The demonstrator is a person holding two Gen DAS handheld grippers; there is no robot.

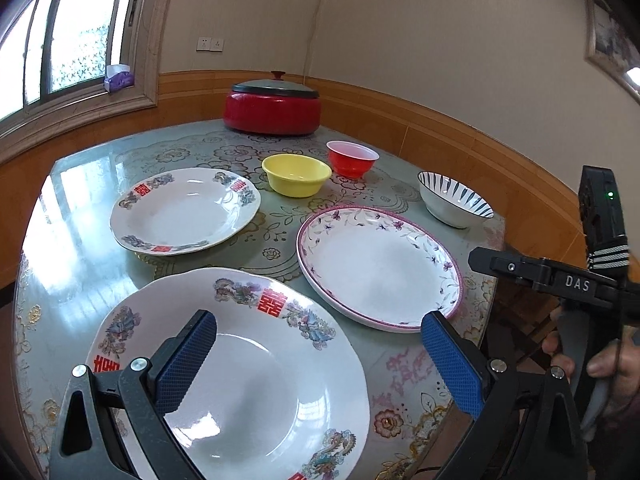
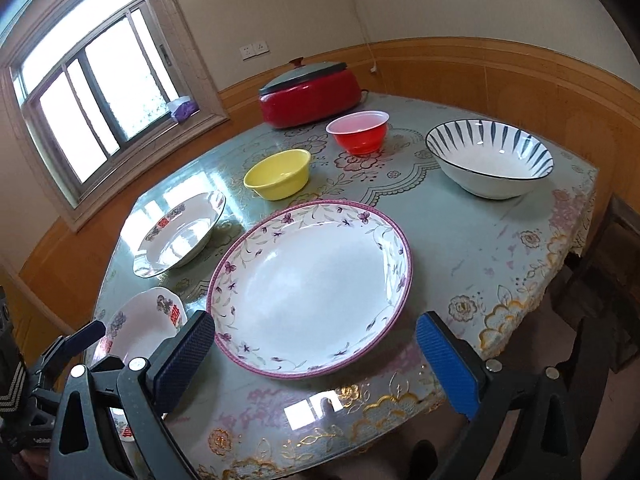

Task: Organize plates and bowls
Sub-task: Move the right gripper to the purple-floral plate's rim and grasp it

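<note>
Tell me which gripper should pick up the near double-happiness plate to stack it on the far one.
Left. The left gripper is open directly over the near double-happiness plate. The right gripper hangs open at the purple-flowered plate, farther from it.

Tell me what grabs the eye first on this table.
The glossy red lidded electric pot at the table's far edge stands out, with a small red plastic bowl and a yellow plastic bowl just before it. Nearer, the large white plate with a purple floral rim fills the middle, ahead of the open right gripper.
</note>
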